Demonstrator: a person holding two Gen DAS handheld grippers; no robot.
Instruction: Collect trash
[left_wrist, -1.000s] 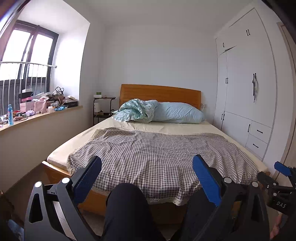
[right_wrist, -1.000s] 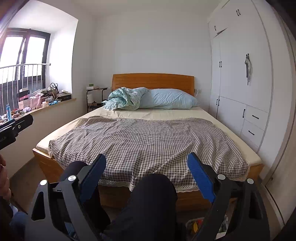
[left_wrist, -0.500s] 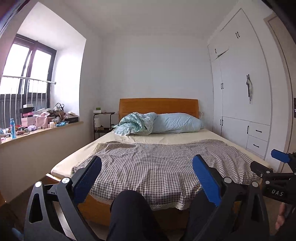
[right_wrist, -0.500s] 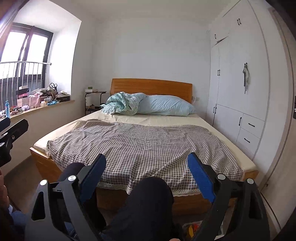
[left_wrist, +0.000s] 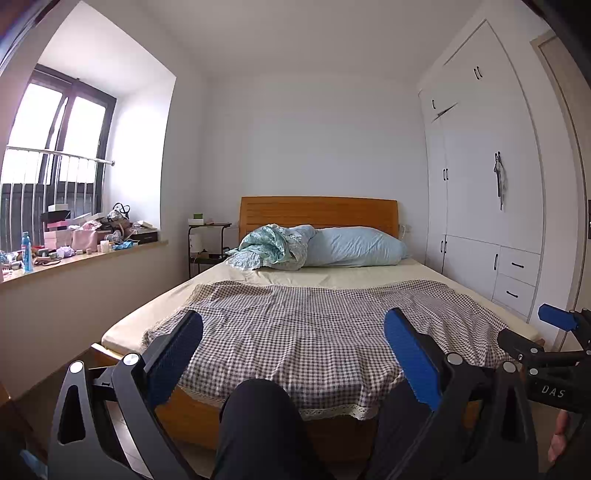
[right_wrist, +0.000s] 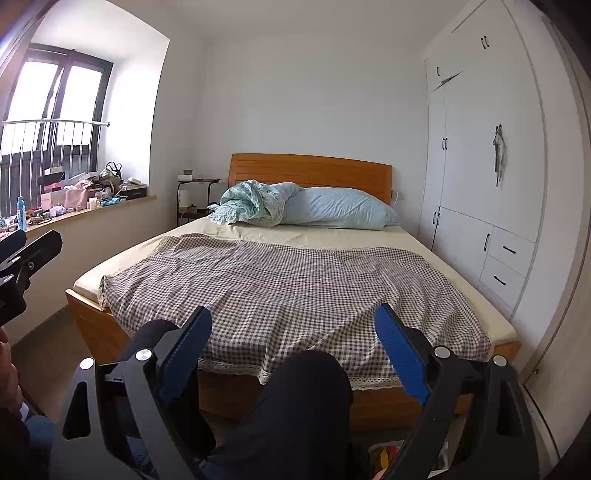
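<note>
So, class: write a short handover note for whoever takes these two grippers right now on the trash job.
Left gripper: jaws open, nothing held, aimed at the bed.
Right gripper: jaws open, nothing held, also facing the bed.
Trash: none plain on the bed; coloured bits lie on the floor under the right gripper; the sill is cluttered.
Done: nothing collected that shows.
Left: find the trash, pick it up; no bin in view.

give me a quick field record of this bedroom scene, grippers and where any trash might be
left gripper: jaws wide, nothing between them
right gripper: jaws wide, nothing between them
bed: checked cloth spread over it, pillow and crumpled blanket at the headboard
windowsill: crowded with boxes and a bottle
trash: colourful bits on the floor, unclear
</note>
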